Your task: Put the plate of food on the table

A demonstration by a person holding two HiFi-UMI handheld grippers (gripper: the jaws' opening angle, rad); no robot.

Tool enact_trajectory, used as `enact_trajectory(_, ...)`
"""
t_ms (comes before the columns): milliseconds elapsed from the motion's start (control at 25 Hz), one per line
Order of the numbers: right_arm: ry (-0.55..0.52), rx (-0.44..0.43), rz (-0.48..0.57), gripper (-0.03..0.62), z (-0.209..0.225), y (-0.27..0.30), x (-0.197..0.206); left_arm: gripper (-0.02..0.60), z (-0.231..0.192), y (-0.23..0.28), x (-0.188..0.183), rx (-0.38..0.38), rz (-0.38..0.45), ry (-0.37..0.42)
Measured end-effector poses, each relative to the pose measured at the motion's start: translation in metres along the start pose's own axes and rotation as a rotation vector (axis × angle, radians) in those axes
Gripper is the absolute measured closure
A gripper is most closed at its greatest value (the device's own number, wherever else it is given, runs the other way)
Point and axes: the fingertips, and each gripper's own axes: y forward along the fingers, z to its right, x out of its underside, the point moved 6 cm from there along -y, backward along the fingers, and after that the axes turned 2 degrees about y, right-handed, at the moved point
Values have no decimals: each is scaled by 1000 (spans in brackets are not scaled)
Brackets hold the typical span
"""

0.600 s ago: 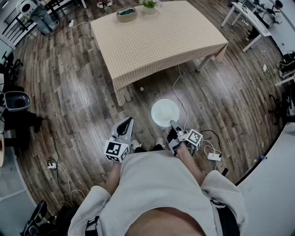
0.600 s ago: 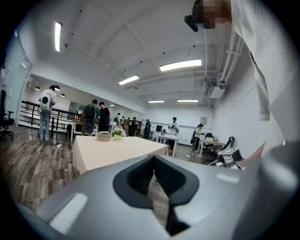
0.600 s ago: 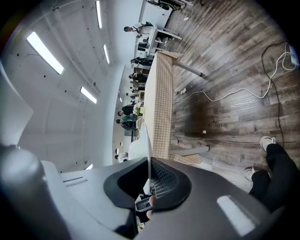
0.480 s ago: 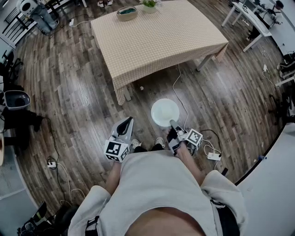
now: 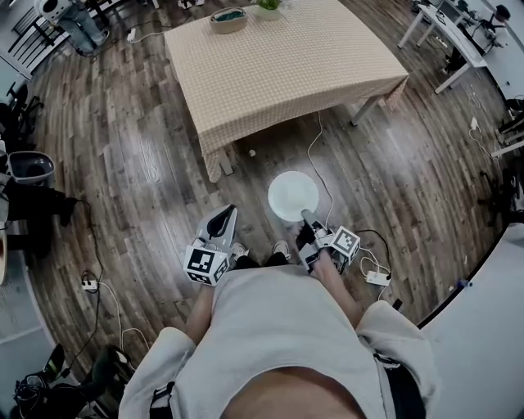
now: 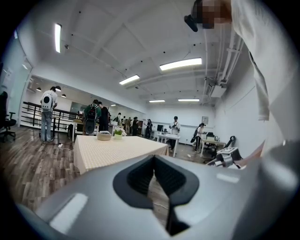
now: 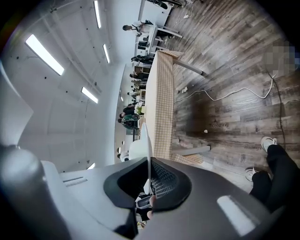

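A white round plate [image 5: 293, 196] hangs over the wooden floor in front of my feet, and it looks bare from above. My right gripper [image 5: 306, 218] is shut on its near rim. In the right gripper view the plate [image 7: 148, 140] shows edge-on, a thin white rim pinched between the dark pads of the right gripper [image 7: 149, 164]. My left gripper [image 5: 223, 214] is held beside it at the left, shut and holding nothing; in its own view the left gripper [image 6: 153, 159] points at the table [image 6: 117, 149]. The table [image 5: 278, 65], under a beige checked cloth, stands ahead of me.
A bowl [image 5: 228, 20] and a small potted plant [image 5: 266, 6] sit at the table's far edge. A white cable [image 5: 315, 155] runs across the floor under the table's near corner. White desks [image 5: 442, 33] stand at the right, chairs [image 5: 33, 168] at the left. People [image 6: 47, 112] stand beyond the table.
The whole scene has slid slightly in the head view, with the table a little nearer. Both grippers and the plate keep their places relative to my body.
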Motion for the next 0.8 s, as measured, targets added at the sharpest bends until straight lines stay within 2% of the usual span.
enact_trajectory(320, -20, -9, -15, 583, 2, -12, -23, 571, 27, 16, -3, 2, -6, 17)
enact_trajectory(800, -37, -22, -62, 583, 13, -30, -78, 571, 77, 50, 1, -32, -27, 25)
